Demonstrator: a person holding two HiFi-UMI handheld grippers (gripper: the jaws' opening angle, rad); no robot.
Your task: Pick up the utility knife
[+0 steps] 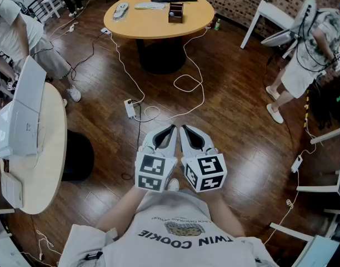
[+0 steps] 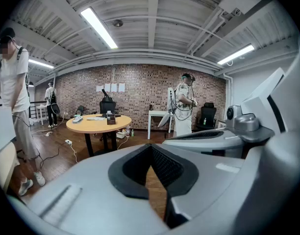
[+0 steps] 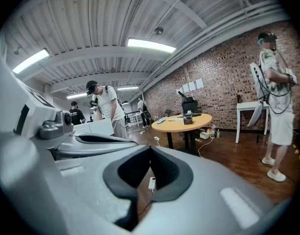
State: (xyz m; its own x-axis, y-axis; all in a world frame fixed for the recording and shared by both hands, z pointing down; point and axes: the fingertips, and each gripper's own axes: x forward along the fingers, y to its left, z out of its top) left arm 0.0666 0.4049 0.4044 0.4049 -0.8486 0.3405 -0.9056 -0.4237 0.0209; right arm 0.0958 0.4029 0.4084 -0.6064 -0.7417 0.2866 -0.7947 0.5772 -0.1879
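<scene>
While both tools hang side by side over the floor, the pick-up looks not yet begun; the left gripper [image 1: 172, 128] and the right gripper [image 1: 183, 128] have their fingers clenched on nothing; the utility knife cannot be made out, perhaps lying among the small things on the round worktop [image 1: 153, 25], well apart.

Looks like a lab/recording space in a loft-type office: far brick wall [image 1: 236, 1], dark wood floor [image 1: 225, 110] w/ loose white cables [image 1: 125, 68] & a power strip [image 1: 129, 108], strip lights [image 2: 98, 27] on a ribbed ceiling [image 2: 66, 4]. Round wooden table [image 1: 159, 18] far centre, pale round table [image 1: 45, 160] near left, office chair [image 2: 107, 105] by the wall. Several ppl stand about, one at far right [image 1: 311, 54] w/ wires hung on the body
</scene>
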